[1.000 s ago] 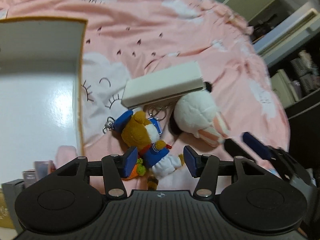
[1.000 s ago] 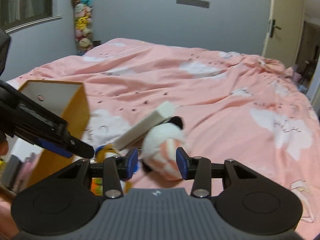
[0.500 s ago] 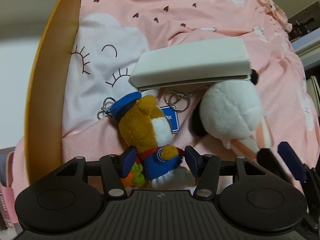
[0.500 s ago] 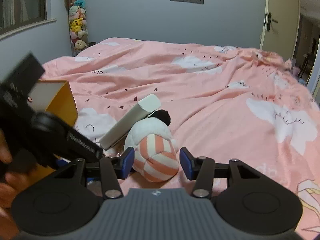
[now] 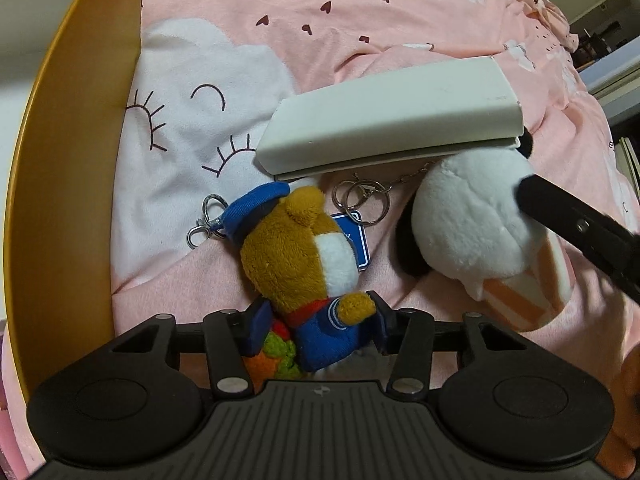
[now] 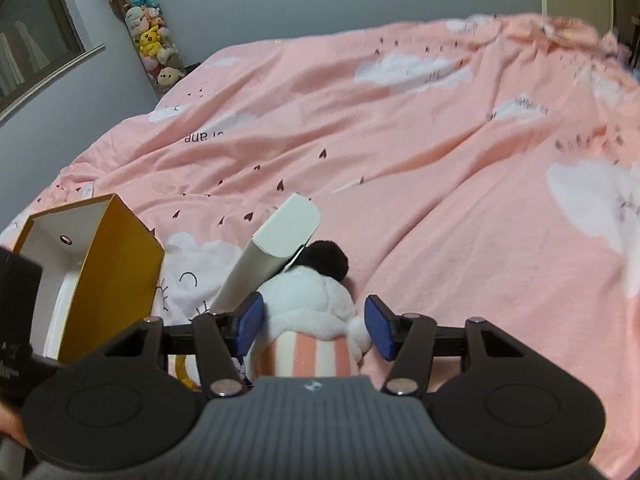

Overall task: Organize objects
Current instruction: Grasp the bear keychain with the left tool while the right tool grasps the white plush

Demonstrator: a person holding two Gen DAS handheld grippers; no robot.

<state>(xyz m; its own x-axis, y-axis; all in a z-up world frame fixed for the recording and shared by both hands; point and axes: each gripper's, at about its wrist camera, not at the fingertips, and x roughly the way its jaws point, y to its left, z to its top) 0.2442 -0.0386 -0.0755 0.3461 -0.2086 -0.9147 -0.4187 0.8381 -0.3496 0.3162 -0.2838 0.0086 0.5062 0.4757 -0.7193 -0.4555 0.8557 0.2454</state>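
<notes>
Blue tag (image 5: 356, 246) by bear plush (image 5: 298, 248) (lettering unreadable)

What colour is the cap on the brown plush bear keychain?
Blue. The cap on the brown plush bear keychain shows best in the left wrist view.

Pink cloud-print bedspread (image 6: 440, 200), yellow box (image 6: 120, 264), brown bear (image 5: 288, 248) in blue.

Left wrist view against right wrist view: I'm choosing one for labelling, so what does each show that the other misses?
Only the left wrist view shows the bear plush with its keyrings. Only the right wrist view shows the tube of stuffed toys by the wall. Both show the white box, the striped white plush and the orange box.
</notes>
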